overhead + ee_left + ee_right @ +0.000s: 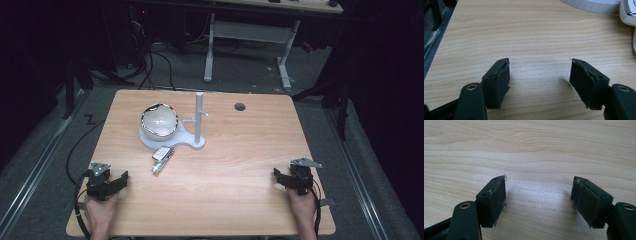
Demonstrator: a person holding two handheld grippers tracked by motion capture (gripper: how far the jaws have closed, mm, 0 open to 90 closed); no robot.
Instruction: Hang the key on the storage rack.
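A white stand (199, 120) with an upright post and small side pegs rises from a flat white base (150, 140) left of the table's middle. A shiny bowl (159, 119) with a dark rim rests tilted on that base. Just in front lies a small silver and white object (162, 156). My left gripper (121, 179) rests near the front left corner, jaws open over bare wood (539, 62). The base's edge (594, 5) and the white object (629, 15) sit far ahead of it. My right gripper (278, 177) rests near the front right, open (539, 180), nothing between its pads.
The wooden table (240, 165) has a round cable hole (240, 106) at the back right. Its left edge (439, 37) drops to dark floor close to my left gripper. Another desk's white legs (285, 60) stand beyond the table.
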